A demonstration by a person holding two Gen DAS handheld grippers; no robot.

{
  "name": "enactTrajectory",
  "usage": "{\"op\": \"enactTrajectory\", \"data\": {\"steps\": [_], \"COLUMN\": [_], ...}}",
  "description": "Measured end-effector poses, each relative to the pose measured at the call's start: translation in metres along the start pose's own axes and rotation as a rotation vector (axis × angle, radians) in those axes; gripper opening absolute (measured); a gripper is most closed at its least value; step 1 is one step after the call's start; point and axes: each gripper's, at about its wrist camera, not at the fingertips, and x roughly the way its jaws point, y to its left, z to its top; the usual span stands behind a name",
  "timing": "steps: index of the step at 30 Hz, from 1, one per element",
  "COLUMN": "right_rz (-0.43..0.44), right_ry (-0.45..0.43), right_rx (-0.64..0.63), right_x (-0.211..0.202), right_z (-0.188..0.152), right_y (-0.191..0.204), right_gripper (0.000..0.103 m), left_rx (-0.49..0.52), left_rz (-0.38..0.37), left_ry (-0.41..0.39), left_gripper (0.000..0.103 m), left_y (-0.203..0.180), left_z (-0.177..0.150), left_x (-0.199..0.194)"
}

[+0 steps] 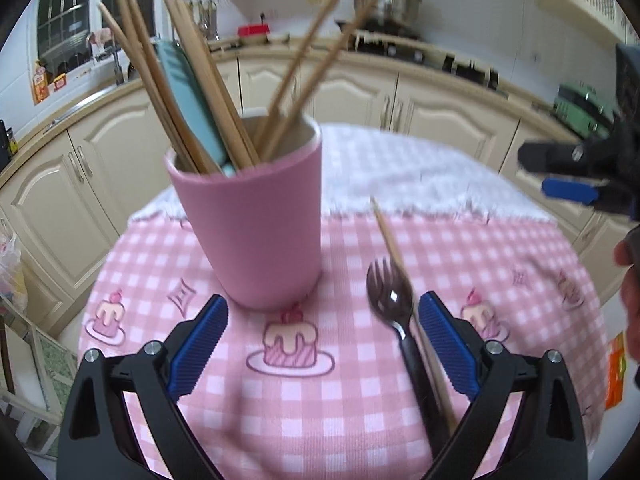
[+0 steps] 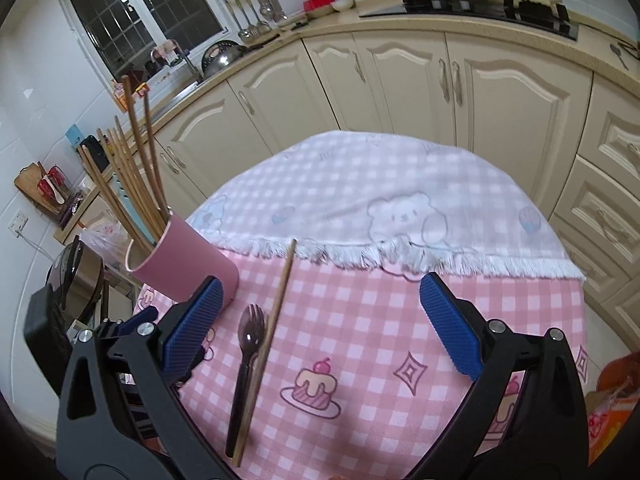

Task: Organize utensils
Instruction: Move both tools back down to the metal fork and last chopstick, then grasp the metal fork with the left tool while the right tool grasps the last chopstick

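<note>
Pink gingham covers the round table [image 2: 360,320], and on it stand a pink cup [image 1: 248,216] already bristling with wooden chopsticks [image 1: 192,92] and one teal-handled piece, while two stragglers lie flat beside it: a dark fork [image 2: 248,360] and a single loose chopstick [image 2: 272,328]. They rest side by side, touching or very nearly so, both with their long axes running away from the person toward the kitchen cabinets, the fork's tines pointing that way too. From where the left gripper [image 1: 322,344] sits, the pair lies just inside its right-hand finger, with the cup straight ahead and close. From the right gripper [image 2: 320,328], the same pair lies toward its left finger, the cup further left again. Both tools have their blue pads spread wide and neither is holding anything. The right gripper also shows at the edge of the left camera's view, raised above the cloth. I would judge the left hand the nearer one to the cup and about equally near the utensils, but either could take them. What matters for the pick is that the handles lie along the line of the fingers, so a closing pinch would meet them across their narrow width. Fork and chopstick being so close, one squeeze might well catch both.
</note>
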Motion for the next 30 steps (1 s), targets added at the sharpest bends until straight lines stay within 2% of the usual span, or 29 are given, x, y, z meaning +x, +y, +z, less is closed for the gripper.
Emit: {"op": "enactTrajectory", "data": {"steps": [6, 18, 19, 21, 23, 24, 26, 29, 30], "right_rz": [-0.007, -0.012, -0.014, -0.018, -0.026, -0.034, -0.043, -0.069, -0.083], "right_ry": [0.030, 0.073, 0.076, 0.084, 0.099, 0.111, 0.134, 0.199, 0.217], "right_rx": [0.008, 0.015, 0.016, 0.015, 0.008, 0.004, -0.009, -0.060, -0.080], "right_x": [0.006, 0.016, 0.017, 0.019, 0.022, 0.025, 0.032, 0.047, 0.053], "right_z": [-0.004, -0.012, -0.012, -0.013, -0.014, -0.015, -0.018, -0.025, -0.027], "right_y": [-0.006, -0.012, -0.012, -0.013, -0.012, -0.010, -0.006, 0.008, 0.014], "right_gripper": [0.097, 0.097, 0.097, 0.097, 0.097, 0.097, 0.097, 0.097, 0.097], "left_rx": [0.041, 0.054, 0.053, 0.068, 0.088, 0.096, 0.104, 0.099, 0.096], "left_rz": [0.008, 0.002, -0.002, -0.020, -0.044, -0.054, -0.069, -0.099, -0.104], "left_ry": [0.077, 0.130, 0.133, 0.124, 0.120, 0.120, 0.122, 0.133, 0.135], "left_gripper": [0.094, 0.094, 0.091, 0.078, 0.057, 0.053, 0.036, 0.016, 0.013], "left_y": [-0.011, -0.019, -0.019, -0.021, -0.025, -0.027, -0.028, -0.026, -0.025], "left_z": [-0.007, -0.008, -0.008, -0.007, -0.006, -0.005, -0.004, -0.001, -0.001], "left_x": [0.022, 0.040, 0.041, 0.040, 0.040, 0.040, 0.040, 0.039, 0.038]}}
